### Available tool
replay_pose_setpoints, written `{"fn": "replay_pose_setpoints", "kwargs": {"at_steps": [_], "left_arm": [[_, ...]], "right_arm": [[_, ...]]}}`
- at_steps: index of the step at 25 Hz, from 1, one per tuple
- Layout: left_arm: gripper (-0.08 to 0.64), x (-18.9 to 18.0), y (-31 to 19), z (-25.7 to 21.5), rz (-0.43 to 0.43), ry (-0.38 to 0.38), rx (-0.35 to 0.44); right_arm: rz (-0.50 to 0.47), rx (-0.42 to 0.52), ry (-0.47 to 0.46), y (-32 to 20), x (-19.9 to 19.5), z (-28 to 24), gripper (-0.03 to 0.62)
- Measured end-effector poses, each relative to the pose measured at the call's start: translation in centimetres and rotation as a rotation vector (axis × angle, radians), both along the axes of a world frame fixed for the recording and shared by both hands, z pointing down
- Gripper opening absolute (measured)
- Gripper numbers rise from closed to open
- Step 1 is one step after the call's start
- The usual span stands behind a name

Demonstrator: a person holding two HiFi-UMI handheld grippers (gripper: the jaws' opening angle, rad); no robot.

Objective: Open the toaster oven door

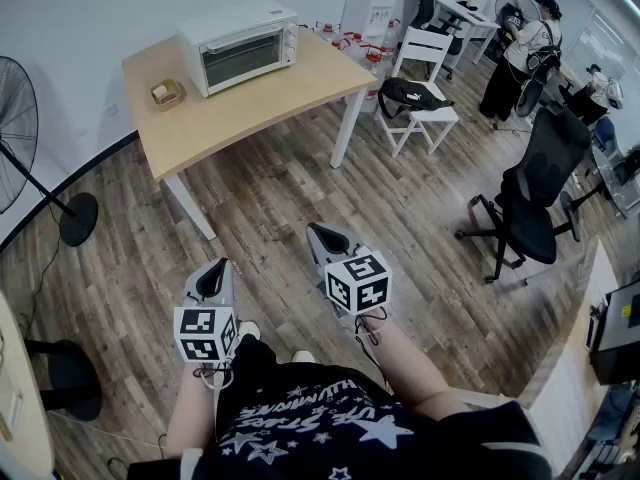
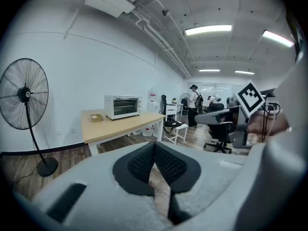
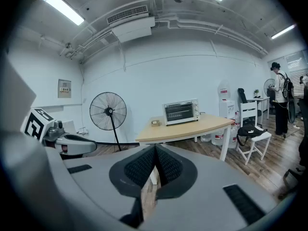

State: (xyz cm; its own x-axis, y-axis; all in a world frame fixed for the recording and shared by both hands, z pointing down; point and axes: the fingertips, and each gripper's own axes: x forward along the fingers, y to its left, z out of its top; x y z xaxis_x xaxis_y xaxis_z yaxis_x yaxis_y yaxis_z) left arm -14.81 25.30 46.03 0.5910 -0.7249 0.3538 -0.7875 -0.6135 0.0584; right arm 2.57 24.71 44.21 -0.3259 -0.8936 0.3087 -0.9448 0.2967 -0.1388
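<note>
Toaster oven point(image 1: 240, 46) and tools are well apart — neither one touches it.

The left hand-held gripper point(image 1: 213, 280) is held low in front of the person's body, over the wood floor point(image 1: 300, 193). Its jaws are together, and the ribbed black pads point(image 2: 141, 163) meet at their tips with nothing between them. The right hand-held gripper point(image 1: 330, 240) is just beside it, a little farther forward. Its jaws are also together and empty, pad against pad. Both point roughly toward the far side of the room.

Beyond the tips lies a stretch of bare floor, then the near edge of the light wooden surface point(image 1: 250, 103) on its white legs. The toaster oven stands at the back of that surface, close to the white wall, ahead and somewhat left of the two tools in the head view. Its glass door lies flat against the front, closed, with the knobs in a column to the right of the door. In the left gripper view it sits above and left of the jaw tips; in the right gripper view, above and slightly right of them.

A small tray point(image 1: 166, 93) rests on the surface to the oven's left. A standing fan point(image 1: 15, 118) is left of the surface, and a white chair point(image 1: 428, 78) carrying a black bag point(image 1: 405, 94) is to its right.
</note>
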Motion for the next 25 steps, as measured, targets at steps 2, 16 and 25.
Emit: {"fn": "replay_pose_setpoints", "kwargs": {"at_steps": [2,16,25], "left_arm": [[0.018,0.3,0.1,-0.1,-0.001,-0.001,0.003],[0.018,2.7,1.8,0.4,-0.020,0.008,-0.014],[0.018,2.0,1.9,0.2,-0.044,0.004,0.002]], "right_arm": [[0.006,0.001,0.001,0.2,0.6,0.1,0.002],[0.016,0.020,-0.045,2.1,3.5,0.1,0.002],[0.068,0.054,-0.043,1.4,4.7,0.1,0.005]]}}
